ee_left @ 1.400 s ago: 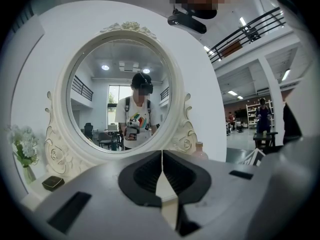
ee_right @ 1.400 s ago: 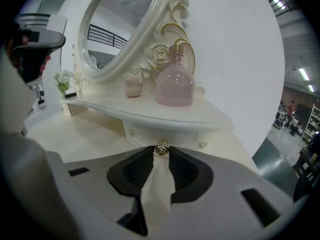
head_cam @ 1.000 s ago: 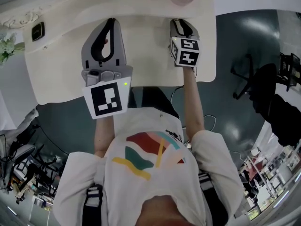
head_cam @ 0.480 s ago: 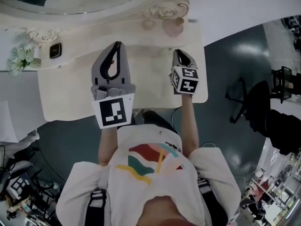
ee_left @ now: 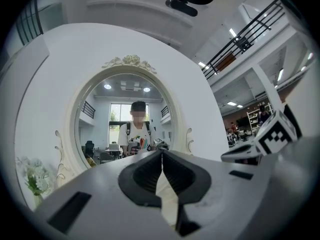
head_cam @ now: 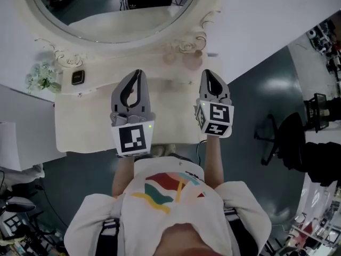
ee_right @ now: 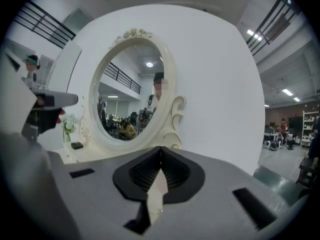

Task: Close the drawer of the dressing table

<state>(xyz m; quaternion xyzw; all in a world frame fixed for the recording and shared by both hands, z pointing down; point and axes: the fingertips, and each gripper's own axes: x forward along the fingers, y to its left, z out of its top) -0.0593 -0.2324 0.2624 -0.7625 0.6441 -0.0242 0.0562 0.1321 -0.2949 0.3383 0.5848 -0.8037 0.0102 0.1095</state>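
The cream dressing table [head_cam: 80, 127] stands below me, with its oval mirror [head_cam: 117, 15] against the white wall. No drawer front shows in any view; it is hidden under the tabletop's near edge. My left gripper [head_cam: 138, 73] hovers over the middle of the tabletop, pointing level at the mirror [ee_left: 125, 129]. It is shut, tips [ee_left: 161, 152] touching, nothing held. My right gripper [head_cam: 207, 74] hovers over the table's right part. Its jaws finish closing, the tips [ee_right: 160, 148] meet, and nothing is between them.
On the tabletop at the back left stand a bunch of white flowers [head_cam: 41, 78] and a small dark box [head_cam: 78, 78]. Two pale round things [head_cam: 184, 58] sit by the mirror's carved foot. A black office chair [head_cam: 295, 137] is on the floor to the right.
Both grippers have risen above the tabletop, the right one more. The head view has swung up, so the mirror and wall now show.
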